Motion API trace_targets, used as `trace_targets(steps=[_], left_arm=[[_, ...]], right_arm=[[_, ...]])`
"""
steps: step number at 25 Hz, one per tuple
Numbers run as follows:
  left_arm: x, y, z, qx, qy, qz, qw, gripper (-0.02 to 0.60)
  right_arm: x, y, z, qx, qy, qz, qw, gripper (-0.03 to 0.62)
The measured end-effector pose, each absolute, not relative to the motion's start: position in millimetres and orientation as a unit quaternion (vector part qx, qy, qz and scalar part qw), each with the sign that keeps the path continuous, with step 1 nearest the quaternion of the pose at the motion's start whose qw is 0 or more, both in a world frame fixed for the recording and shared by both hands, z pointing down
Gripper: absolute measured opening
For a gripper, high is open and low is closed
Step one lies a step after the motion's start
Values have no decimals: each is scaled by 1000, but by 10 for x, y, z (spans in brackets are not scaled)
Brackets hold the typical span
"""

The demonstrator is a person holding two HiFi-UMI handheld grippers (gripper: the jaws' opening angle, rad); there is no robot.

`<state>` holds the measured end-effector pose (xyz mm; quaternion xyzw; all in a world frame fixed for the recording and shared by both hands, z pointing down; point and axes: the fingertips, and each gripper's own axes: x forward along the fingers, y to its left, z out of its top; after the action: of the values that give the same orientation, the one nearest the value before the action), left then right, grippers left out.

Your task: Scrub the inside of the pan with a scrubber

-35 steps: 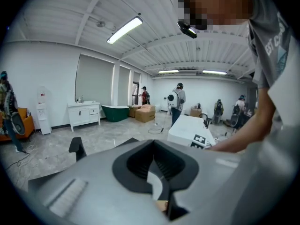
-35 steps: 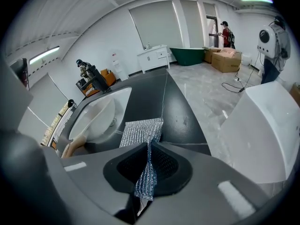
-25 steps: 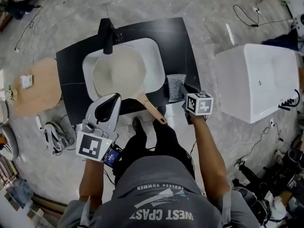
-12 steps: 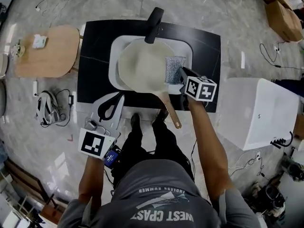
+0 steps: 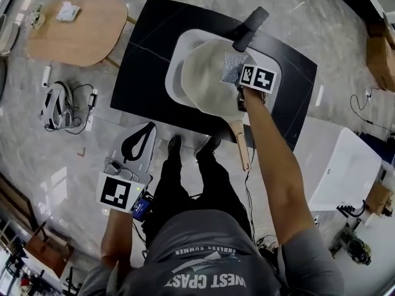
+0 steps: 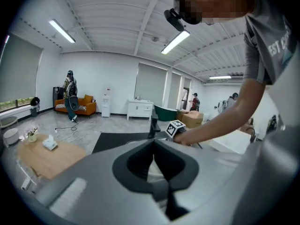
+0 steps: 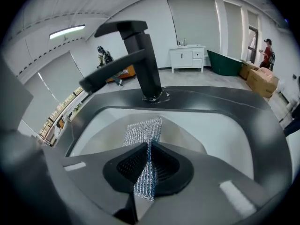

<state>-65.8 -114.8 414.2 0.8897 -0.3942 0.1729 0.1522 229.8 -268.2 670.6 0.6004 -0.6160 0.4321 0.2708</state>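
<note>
One black counter (image 5: 145, 66) upper centre of head view, white sink (image 5: 173, 73) set in it, black faucet (image 5: 250, 28) at far rim. Cream pan (image 5: 200, 85) in sink, handle pointing down-frame. Right gripper (image 5: 242, 79) above pan's right half, clenched on silver scrubber (image 5: 231, 66), jaws just easing apart slightly. Scrubber over pan's inside, contact unclear. Left gripper (image 5: 148, 128) lower left, off counter, jaws pressed together, empty.

A black counter (image 5: 145, 73) was set on the grey floor (image 5: 55, 165), and a white sink (image 5: 173, 73) was sunk into it. A pale pan (image 5: 203, 82) was laid in the sink, its handle stuck out over the counter's near edge. A small white thing (image 5: 68, 11) was left on a wooden table (image 5: 86, 39) near the counter.
</note>
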Motion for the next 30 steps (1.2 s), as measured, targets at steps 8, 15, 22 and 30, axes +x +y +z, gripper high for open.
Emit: trace_targets(steps=[8, 15, 22, 30], left_arm=[[-1192, -1121, 4392, 864, -443, 180, 157, 2], [-1389, -1150, 4405, 861, -455, 167, 155, 2], [-1218, -1297, 4342, 870, -445, 146, 156, 2], [-1060, -1381, 4361, 874, -433, 152, 159, 2]], right_arm=[[1704, -3053, 7307, 571, -616, 444, 312, 34], [1020, -2625, 7493, 465, -667, 421, 402, 37], [1233, -2143, 7472, 321, -685, 310, 577, 37], [1984, -2463, 7370, 321, -633, 185, 680, 37]])
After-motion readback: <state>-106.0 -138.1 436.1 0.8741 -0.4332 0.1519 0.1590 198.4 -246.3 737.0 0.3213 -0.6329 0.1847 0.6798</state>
